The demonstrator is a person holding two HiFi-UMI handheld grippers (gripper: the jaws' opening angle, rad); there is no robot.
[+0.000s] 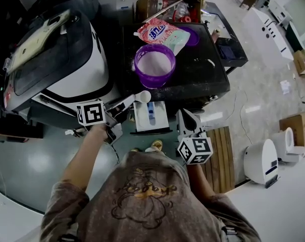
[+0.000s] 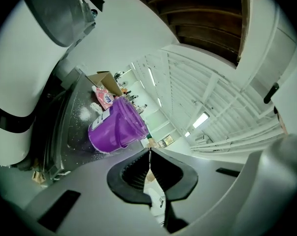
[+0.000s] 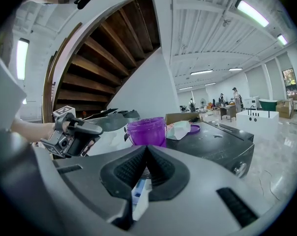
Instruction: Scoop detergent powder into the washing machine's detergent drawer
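The detergent drawer (image 1: 150, 116) stands pulled out of the washing machine (image 1: 66, 69), probably so that powder can drop straight in. Our left gripper (image 1: 123, 105) is clenched on the handle of the white scoop (image 1: 143, 96), whose bowl hangs between the drawer and the purple tub (image 1: 154, 64) on the worktop (image 1: 208, 79). The right gripper (image 1: 186, 118) hangs beside the drawer, jaws together on nothing. We cannot tell whether the bowl holds powder, and the drawer's compartments blur.

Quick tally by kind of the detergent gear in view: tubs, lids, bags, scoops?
Purple tub: 1
Purple lid: 1
Detergent bag: 1
White scoop: 1
Total: 4
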